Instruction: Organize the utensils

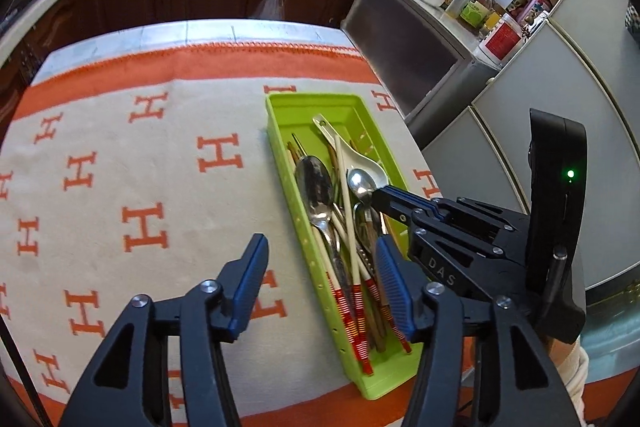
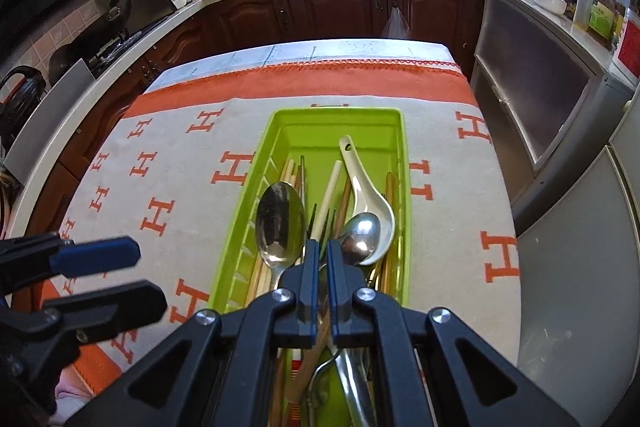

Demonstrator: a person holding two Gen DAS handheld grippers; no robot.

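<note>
Left wrist: left gripper (image 1: 320, 291) tilted down, jaws spread | right gripper (image 2: 322, 251) over tray (image 2: 404, 155), jaws pressed together

The letters "DAS" stand in pale capitals on the black body of the right gripper (image 1: 378, 195), lower right of the left wrist view. The cloth (image 1: 120, 131) over the table carries a repeated orange capital "H", scattered across its pale middle in both views (image 2: 168, 187). Bottles and a red-labelled jar (image 1: 502, 37) at the upper right of the left wrist view bear labels, but their print is too small to read
</note>
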